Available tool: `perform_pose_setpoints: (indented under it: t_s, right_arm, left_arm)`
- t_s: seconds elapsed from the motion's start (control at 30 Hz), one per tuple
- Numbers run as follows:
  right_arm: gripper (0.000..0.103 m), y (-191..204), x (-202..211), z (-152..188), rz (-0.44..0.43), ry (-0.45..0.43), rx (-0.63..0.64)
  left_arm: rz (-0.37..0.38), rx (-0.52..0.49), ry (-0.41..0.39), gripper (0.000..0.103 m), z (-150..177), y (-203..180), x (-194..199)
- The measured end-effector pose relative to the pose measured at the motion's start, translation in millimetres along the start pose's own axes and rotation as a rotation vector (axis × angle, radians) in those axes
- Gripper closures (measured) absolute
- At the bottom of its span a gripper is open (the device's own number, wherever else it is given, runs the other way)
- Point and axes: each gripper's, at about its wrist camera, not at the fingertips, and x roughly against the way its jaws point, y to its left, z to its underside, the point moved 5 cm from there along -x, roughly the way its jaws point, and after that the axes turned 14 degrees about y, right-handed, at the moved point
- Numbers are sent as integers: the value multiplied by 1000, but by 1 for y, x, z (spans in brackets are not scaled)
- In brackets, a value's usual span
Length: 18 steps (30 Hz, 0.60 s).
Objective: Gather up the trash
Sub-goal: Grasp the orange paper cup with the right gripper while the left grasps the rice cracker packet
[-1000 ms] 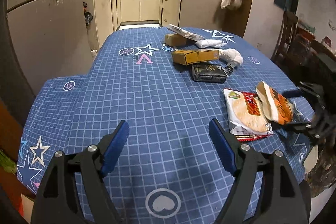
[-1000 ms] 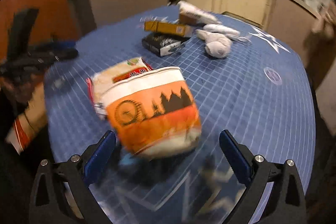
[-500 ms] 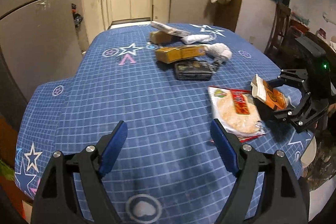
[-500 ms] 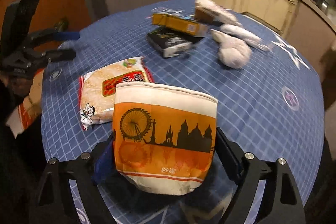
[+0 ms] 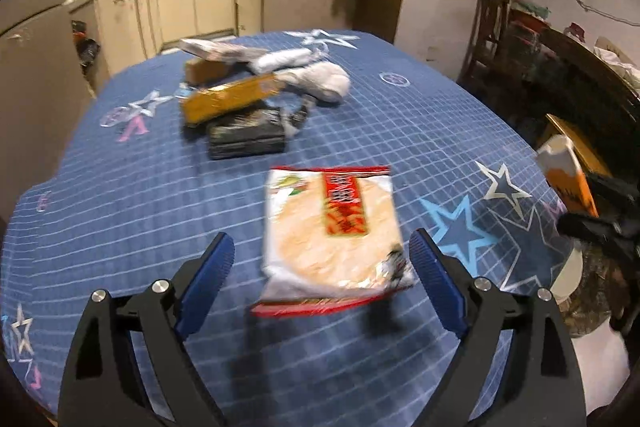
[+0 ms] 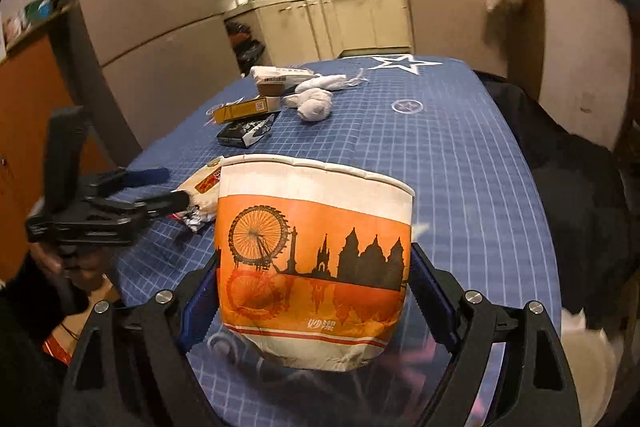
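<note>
left gripper point(image 5: 320, 263): jaws opening, straddling snack packet point(image 5: 332, 231), pads clear
right gripper point(image 6: 314, 297): jaws clamp paper cup point(image 6: 316, 267)

the right gripper point(image 6: 314, 301) clamps an orange and white paper cup point(image 6: 314, 263) between its blue pads, rim tipped away from the tongs, a ferris wheel and skyline printed on its side. left of the cup, the left gripper point(image 6: 172, 189), jaws opening, reaches over a snack packet point(image 6: 202, 189) on the blue tablecloth point(image 6: 460, 167). further ahead lie a black box point(image 6: 248, 133), a yellow box point(image 6: 246, 109), a white crumpled wad point(image 6: 314, 107) and more wrapped litter beyond them.
</note>
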Motion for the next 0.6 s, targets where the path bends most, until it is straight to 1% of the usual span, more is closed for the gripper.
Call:
perform_pose_setpoints:
  t_s: [0.13,0.2,0.3,0.37,0.4,0.43,0.47,0.6]
  right_arm:
    - [18,1,-3,12,-15,3,-43]
    - [18,0,-3,13,-19,-6,-66]
    - [18,-1,-1,13,-25,-23,-87]
    - [18,1,-1,10,-14,-34,-88]
    - [18,3,-2,9,-3,-36,-86]
    - [18,4,-2,8,8,-39,-82]
    - [18,5,-1,7,17,-45,-79]
    - [18,11,9,5,61,-73,-69]
  left_arm:
    - [-46,-4,52,17,-9,-3,-25]
    - [-36,-14,59,17,-10,-4,-25]
    - [-76,-38,75,17,-10,-7,-29]
    - [-88,-33,66,23,-10,-7,-28]
    - [-91,-28,61,29,-10,-7,-27]
    - [-98,-18,57,32,-10,-6,-26]
    - [-100,-11,56,33,-10,-6,-25]
    - [-135,-2,54,34,-7,-12,-20]
